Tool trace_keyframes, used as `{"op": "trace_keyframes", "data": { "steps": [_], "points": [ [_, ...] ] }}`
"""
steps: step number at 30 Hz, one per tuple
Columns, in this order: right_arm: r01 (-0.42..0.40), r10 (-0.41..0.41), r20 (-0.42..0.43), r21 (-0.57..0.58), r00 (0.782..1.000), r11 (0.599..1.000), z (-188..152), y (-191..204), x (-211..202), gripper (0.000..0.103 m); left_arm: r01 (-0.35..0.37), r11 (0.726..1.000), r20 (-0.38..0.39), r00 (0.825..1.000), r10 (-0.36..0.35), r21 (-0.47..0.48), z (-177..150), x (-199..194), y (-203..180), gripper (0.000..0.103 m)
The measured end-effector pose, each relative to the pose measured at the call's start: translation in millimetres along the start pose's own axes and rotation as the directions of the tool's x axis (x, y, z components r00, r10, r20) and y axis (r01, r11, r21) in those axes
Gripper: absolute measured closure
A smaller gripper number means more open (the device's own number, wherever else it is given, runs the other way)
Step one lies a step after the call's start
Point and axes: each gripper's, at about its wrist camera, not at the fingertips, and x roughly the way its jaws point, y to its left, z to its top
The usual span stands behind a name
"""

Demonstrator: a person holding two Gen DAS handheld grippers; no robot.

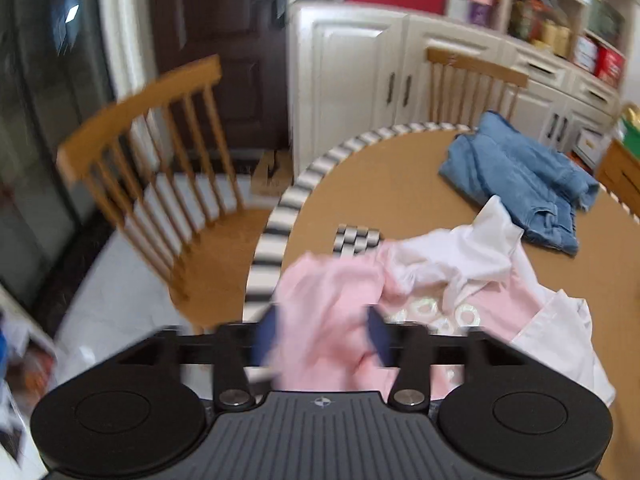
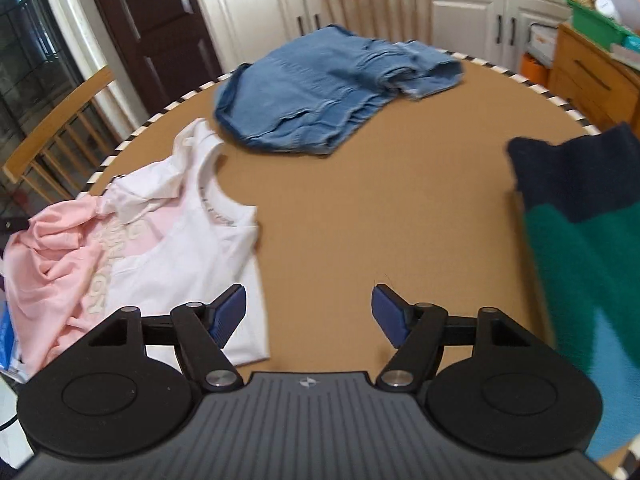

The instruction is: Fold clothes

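Left gripper (image 1: pixel 322 330) jaws parted over the pink-and-white shirt (image 1: pixel 340 292); right gripper (image 2: pixel 308 314) jaws released above the bare surface (image 2: pixel 360 200). Green bin (image 2: pixel 596 24): contents unclear.

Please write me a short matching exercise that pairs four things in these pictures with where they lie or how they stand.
Things:
1. denim garment
2. pink and white shirt
3. green and navy garment
4. right tongs

Places or states:
A. at the table's right edge in the right wrist view
B. open over bare tabletop
C. crumpled at the table's left edge
D. at the far side of the table, before a chair

Pairs: 1-D, 2-C, 3-A, 4-B
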Motion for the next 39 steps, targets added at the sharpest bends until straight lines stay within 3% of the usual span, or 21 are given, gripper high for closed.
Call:
{"op": "trace_keyframes", "data": {
  "steps": [4,8,10,11,12,13,14,16,19,22,24,27,29,32,34,36,39],
  "points": [
    [-0.086,0.087,0.016,-0.047,0.996,0.995,2.4,25.8,21.0,0.033,0.066,0.986,0.037,0.997,-0.073,0.152,14.3,8.8,-33.6,0.021],
    [-0.119,0.120,0.006,-0.099,0.993,0.988,3.7,48.7,49.3,0.038,0.138,0.944,-0.034,0.990,-0.134,0.301,6.0,39.6,-71.7,0.027],
    [-0.127,0.123,-0.047,-0.086,0.991,0.988,4.2,54.1,66.2,0.059,0.178,0.916,-0.079,0.984,-0.161,0.359,-2.0,57.4,-86.9,0.033],
    [-0.141,0.135,-0.081,-0.075,0.988,0.987,3.9,56.0,73.0,0.098,0.212,0.902,-0.101,0.977,-0.187,0.375,-6.8,66.7,-91.3,0.038],
    [-0.146,0.139,-0.100,-0.064,0.985,0.987,2.8,57.1,77.2,0.101,0.245,0.887,-0.123,0.969,-0.214,0.390,-11.7,75.9,-95.7,0.044],
    [-0.144,0.137,-0.102,-0.062,0.985,0.988,1.4,57.8,77.4,0.101,0.282,0.874,-0.166,0.958,-0.234,0.395,-15.7,86.8,-99.1,0.078],
    [-0.140,0.133,-0.100,-0.069,0.986,0.988,0.1,57.8,74.7,0.101,0.313,0.869,-0.222,0.944,-0.242,0.382,-18.8,97.6,-102.4,0.101],
    [-0.129,0.121,-0.103,-0.080,0.987,0.988,-2.2,53.1,63.2,0.101,0.359,0.870,-0.311,0.915,-0.256,0.339,-25.5,114.0,-107.9,0.103],
    [-0.131,0.120,-0.106,-0.104,0.987,0.986,-8.2,37.0,31.0,0.101,0.381,0.863,-0.318,0.906,-0.278,0.330,-32.0,114.7,-115.5,0.102],
    [-0.160,0.133,-0.168,-0.159,0.977,0.974,-26.0,23.0,-4.7,0.101,0.412,0.857,-0.332,0.892,-0.308,0.311,-34.2,114.6,-123.1,0.098],
    [-0.156,0.106,-0.262,-0.177,0.959,0.972,-42.1,15.6,-14.7,0.100,0.424,0.842,-0.337,0.888,-0.314,0.334,-31.8,113.4,-128.6,0.096],
    [-0.090,-0.002,-0.385,-0.222,0.923,0.971,-60.1,7.8,-22.2,0.092,0.446,0.818,-0.337,0.881,-0.331,0.363,-21.5,111.8,-134.2,0.080],
    [-0.008,-0.084,-0.341,-0.261,0.936,0.965,-54.4,5.6,-32.3,0.089,0.422,0.814,-0.292,0.900,-0.324,0.399,-4.5,107.9,-134.4,0.070],
    [0.073,-0.103,-0.150,-0.197,0.983,0.978,-28.2,4.8,-40.8,0.045,0.351,0.803,-0.227,0.935,-0.273,0.482,14.2,116.8,-137.4,0.057],
    [0.046,-0.054,-0.058,-0.118,0.997,0.992,-9.9,10.2,-30.0,0.047,0.298,0.774,-0.209,0.954,-0.217,0.559,17.4,131.2,-141.5,0.056],
    [0.013,-0.015,-0.028,-0.087,0.999,0.996,1.8,22.8,-4.3,0.050,0.236,0.736,-0.200,0.970,-0.139,0.634,15.2,147.3,-146.7,0.056],
    [0.021,-0.028,-0.054,-0.137,0.998,0.990,3.3,43.7,36.1,0.053,0.222,0.715,-0.175,0.975,-0.141,0.663,13.5,153.3,-141.5,0.055]
  ]
}}
